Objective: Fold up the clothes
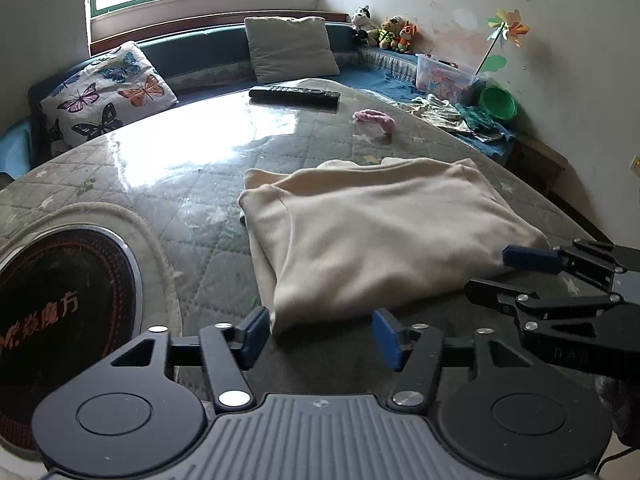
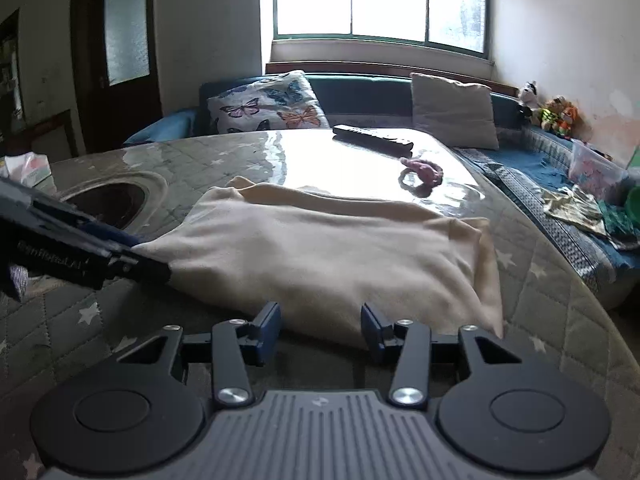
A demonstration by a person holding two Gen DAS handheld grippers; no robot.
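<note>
The quilted table (image 1: 168, 184) carries the folded cream garment (image 1: 384, 232), lying flat at its centre with the black remote (image 1: 294, 94) at 12 o'clock and a pink scrunchie (image 1: 376, 118) toward 1. At 6 o'clock the left gripper (image 1: 320, 334) and right gripper (image 2: 320, 330) stand released at the garment's near edge, gripping nothing.

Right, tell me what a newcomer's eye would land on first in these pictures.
First, the folded cream garment lying in the middle of the quilted table, with the left tool and right tool both open at its near edge, gripping nothing. Next, the glare from the window on the glossy tabletop, where a black remote and a small pink item lie beyond the garment.
</note>
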